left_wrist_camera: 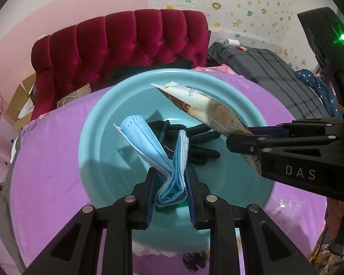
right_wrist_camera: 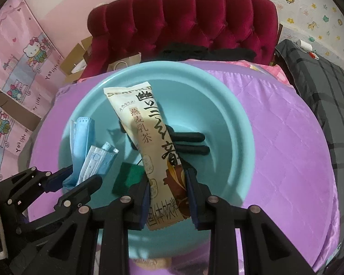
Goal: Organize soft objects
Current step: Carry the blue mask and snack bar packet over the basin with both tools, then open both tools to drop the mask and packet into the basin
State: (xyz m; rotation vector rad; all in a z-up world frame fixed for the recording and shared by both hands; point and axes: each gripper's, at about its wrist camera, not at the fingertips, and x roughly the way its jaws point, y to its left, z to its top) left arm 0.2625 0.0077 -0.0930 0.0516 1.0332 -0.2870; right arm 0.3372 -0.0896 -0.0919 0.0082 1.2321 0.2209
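A light blue basin sits on the purple bed cover. My left gripper is shut on a folded blue face mask and holds it over the basin; in the right wrist view that left gripper and the mask show at the lower left. My right gripper is shut on a cream drink-mix sachet above the basin; the left wrist view shows the right gripper with the sachet. A black glove and a green pad lie in the basin.
A red tufted headboard stands behind the bed. The purple cover spreads to the right of the basin. A grey checked blanket lies at the far right. Cardboard boxes stand at the left.
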